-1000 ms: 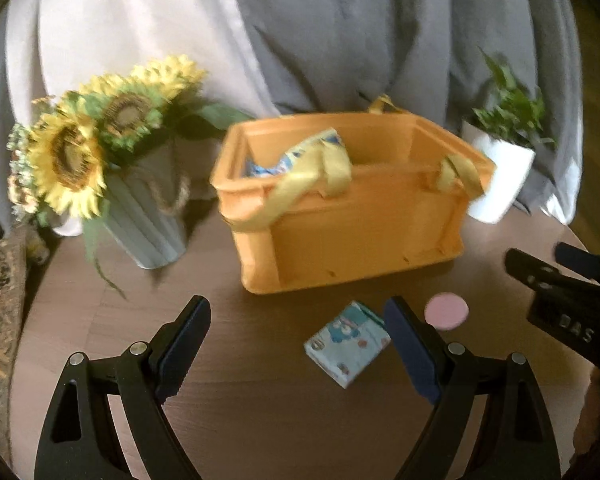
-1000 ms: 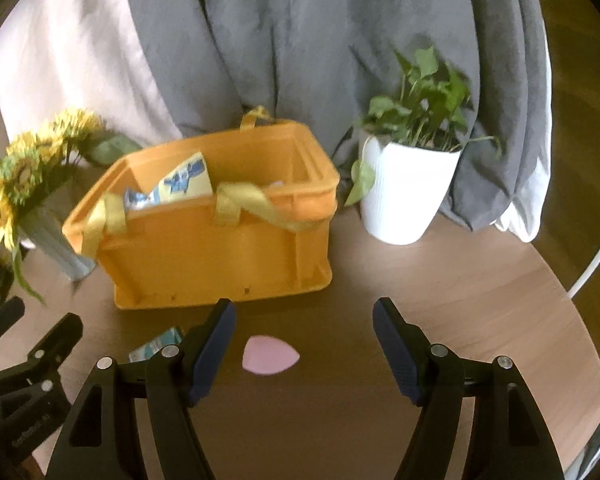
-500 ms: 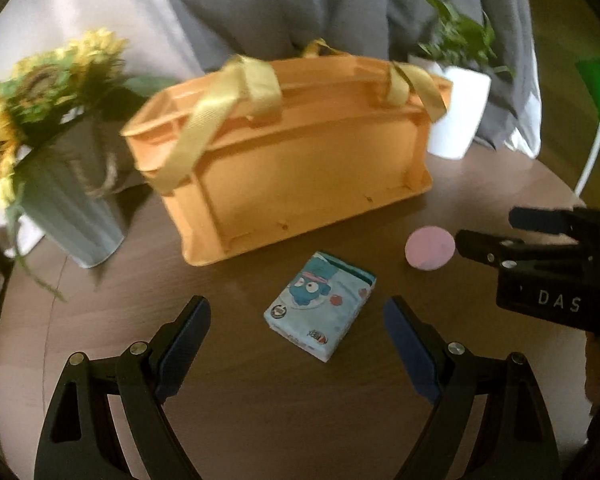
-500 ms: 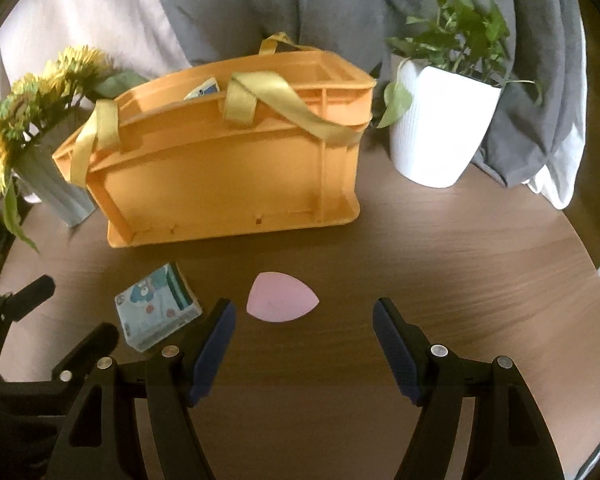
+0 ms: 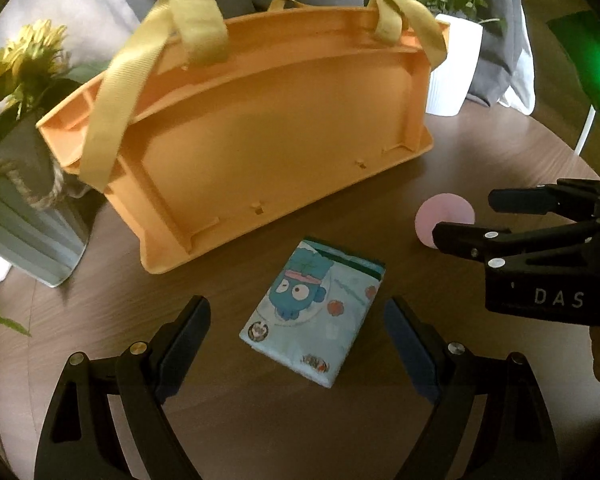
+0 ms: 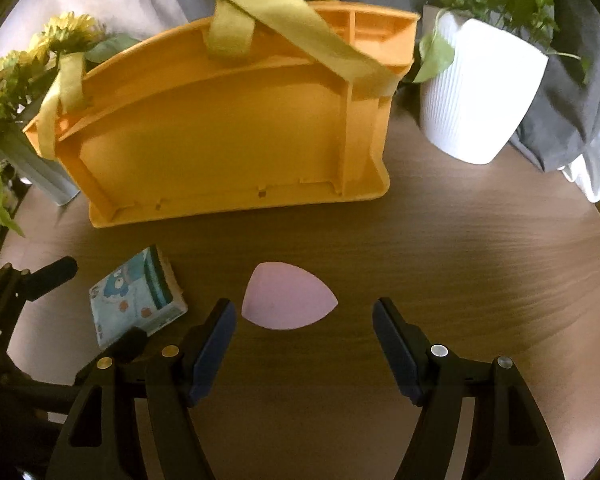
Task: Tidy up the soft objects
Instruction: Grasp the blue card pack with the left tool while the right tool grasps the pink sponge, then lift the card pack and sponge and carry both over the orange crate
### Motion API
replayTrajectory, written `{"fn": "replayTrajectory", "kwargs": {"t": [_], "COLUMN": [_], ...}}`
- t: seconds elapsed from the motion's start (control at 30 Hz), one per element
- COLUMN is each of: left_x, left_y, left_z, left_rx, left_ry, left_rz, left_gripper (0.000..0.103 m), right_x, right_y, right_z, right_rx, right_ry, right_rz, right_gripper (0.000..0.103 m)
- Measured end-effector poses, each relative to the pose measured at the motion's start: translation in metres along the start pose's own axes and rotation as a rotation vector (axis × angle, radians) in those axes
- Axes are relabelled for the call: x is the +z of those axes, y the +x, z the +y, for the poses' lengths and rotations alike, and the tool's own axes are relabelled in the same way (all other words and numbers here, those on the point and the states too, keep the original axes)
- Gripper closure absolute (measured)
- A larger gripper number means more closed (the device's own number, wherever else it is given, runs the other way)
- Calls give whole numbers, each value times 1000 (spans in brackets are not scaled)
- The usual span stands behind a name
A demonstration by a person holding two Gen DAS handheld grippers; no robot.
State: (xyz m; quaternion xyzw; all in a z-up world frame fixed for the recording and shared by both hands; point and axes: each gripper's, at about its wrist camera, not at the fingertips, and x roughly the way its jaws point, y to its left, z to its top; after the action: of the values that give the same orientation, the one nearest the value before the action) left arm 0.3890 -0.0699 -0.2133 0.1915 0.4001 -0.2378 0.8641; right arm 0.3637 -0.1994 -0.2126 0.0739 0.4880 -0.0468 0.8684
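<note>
— Between the jaws of the left gripper (image 5: 296,344), what sits there?

— A tissue pack (image 5: 312,312), flat on the desk (image 5: 480,148), lying at a slant in the gap. The jaws stand wide apart and hold nothing; neither pad touches it.

— And the right gripper (image 6: 302,344)?

— Also spread wide and empty. A pink sponge (image 6: 288,296) lies just ahead of its tips, nearer the left pad.

— How would they handle?

— My guess is both are light and squashy. The pack's wrapper looks slick, so I would pinch it across the short sides, mid-length, and expect it to give. The sponge is thin and low on the desk; take it across its widest part, with the pads right down at the surface.

— Where would they go?

— Likely the orange basket (image 5: 268,140) just behind, between the sunflower vase (image 5: 24,216) and the white plant pot (image 6: 480,96).
</note>
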Motion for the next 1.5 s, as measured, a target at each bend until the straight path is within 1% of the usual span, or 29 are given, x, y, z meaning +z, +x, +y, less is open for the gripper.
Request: {"fn": "replayTrajectory", "kwargs": {"t": [0.27, 0.33, 0.4, 0.43, 0.5, 0.67, 0.73, 0.8, 0.83, 0.93, 1.03, 1.3, 1.43, 1.5], "left_x": [6, 6, 6, 6, 5, 4, 3, 3, 2, 0, -1, -4, -5, -1], "left_y": [7, 8, 10, 11, 12, 11, 10, 9, 9, 5, 1, -24, -44, -52], "left_z": [-3, -2, 0, 0, 1, -1, 2, 3, 4, 10, 11, 16, 23, 20], "left_rx": [6, -7, -22, -31, -48, -43, -47, -47, -48, -53, -36, 6, 34, 47], "left_ry": [1, -14, -32, -40, -62, -96, -126, -157, -175, -236, -267, -305, -321, -330], "left_rz": [1, 1, 2, 4, 8, 5, 9, 13, 15, 20, 16, -17, -51, -77], "left_gripper": [15, 17, 26, 29, 43, 44, 45, 45, 45, 45, 45, 45, 45, 45], "right_x": [6, 8, 8, 9, 9, 7, 6, 5, 4, 4, 2, 0, 2, 4], "right_y": [12, 15, 17, 18, 20, 22, 22, 26, 25, 25, 22, -2, -19, -27], "right_z": [2, 3, 3, 4, 4, 0, -1, -3, -2, -2, -4, -7, -7, -8], "right_rx": [18, 20, 27, 30, 34, 42, 58, 92, 90, 98, 104, 117, 115, 117], "right_ry": [-13, -18, -19, -20, -22, -21, -20, -9, -11, -11, -3, -9, -14, -14], "right_rz": [1, -2, -1, -2, 0, 1, 7, 21, 14, 13, 10, -31, -65, -79], "right_gripper": [31, 31, 31, 31, 31, 33, 42, 48, 51, 53, 54, 54, 54, 54]}}
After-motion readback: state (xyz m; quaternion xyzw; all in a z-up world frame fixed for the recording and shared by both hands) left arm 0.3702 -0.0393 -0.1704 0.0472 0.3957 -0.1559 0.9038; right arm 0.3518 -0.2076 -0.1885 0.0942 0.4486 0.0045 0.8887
